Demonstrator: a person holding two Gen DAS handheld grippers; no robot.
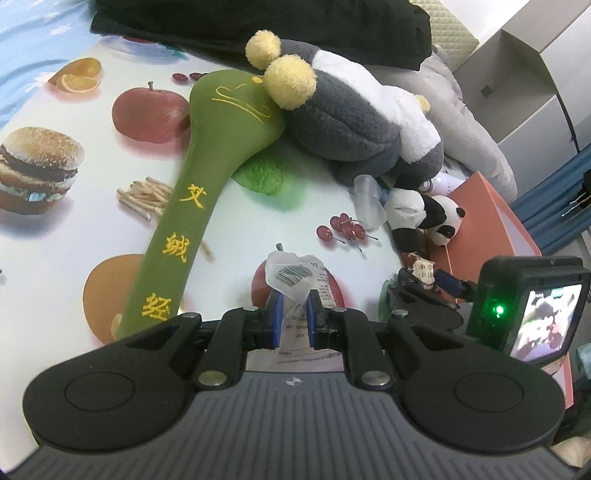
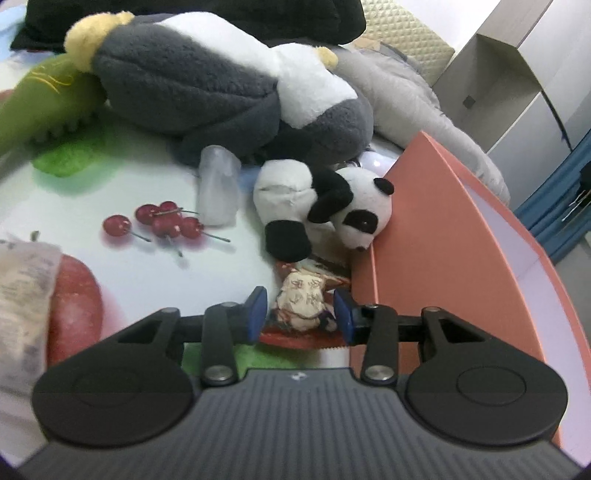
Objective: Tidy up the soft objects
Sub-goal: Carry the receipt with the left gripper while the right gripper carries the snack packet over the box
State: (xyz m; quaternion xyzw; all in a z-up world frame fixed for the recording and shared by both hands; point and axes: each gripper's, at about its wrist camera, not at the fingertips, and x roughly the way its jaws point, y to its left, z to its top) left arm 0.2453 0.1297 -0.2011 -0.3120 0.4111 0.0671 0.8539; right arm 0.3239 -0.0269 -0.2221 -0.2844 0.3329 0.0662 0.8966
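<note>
My left gripper point(image 1: 294, 308) is shut on a clear plastic packet with a barcode point(image 1: 295, 280), held above the table. My right gripper point(image 2: 300, 308) is open, its blue pads on either side of a crumpled cream wrapper point(image 2: 301, 301) without touching it. A small panda plush point(image 2: 325, 205) lies just beyond, against the orange box point(image 2: 443, 240). A large grey-and-white plush point(image 2: 207, 81) lies behind it, resting on a long green plush hammer with yellow characters point(image 1: 192, 206). The panda point(image 1: 424, 218) and the right gripper point(image 1: 424, 295) also show in the left wrist view.
The table wears a fruit-and-burger print cloth point(image 1: 258, 221). A small translucent bottle point(image 2: 218, 184) stands by the panda. A light grey garment point(image 2: 417, 107) and a black cloth point(image 1: 258, 22) lie at the back. A white cabinet point(image 2: 517, 85) stands at the right.
</note>
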